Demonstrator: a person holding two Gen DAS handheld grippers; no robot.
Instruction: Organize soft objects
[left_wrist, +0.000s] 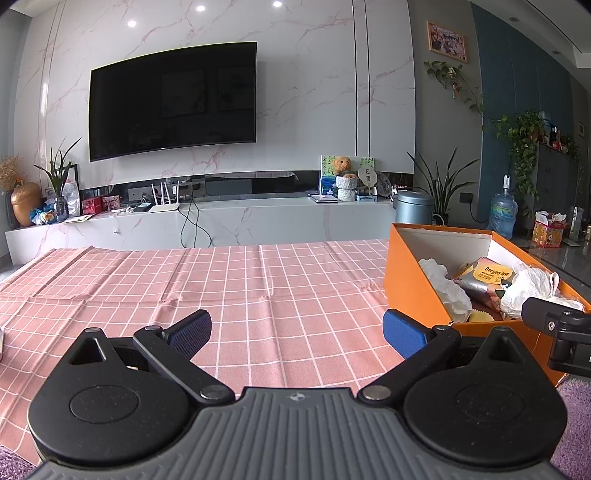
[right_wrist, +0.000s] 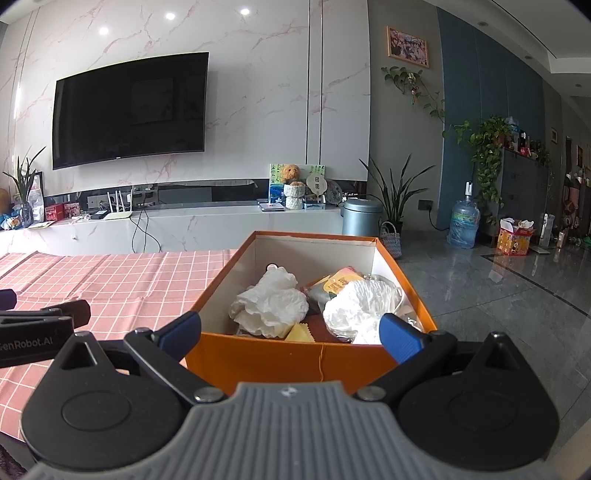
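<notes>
Both tools, left (left_wrist: 297, 332) and right (right_wrist: 290, 332), spread empty; orange box (right_wrist: 280, 360) contents partly hidden.

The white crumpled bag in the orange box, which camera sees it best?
The right wrist view: it looks down into the orange box, showing the white crumpled bag whole. The left wrist view shows the bag sideways, partly behind the box wall.
</notes>
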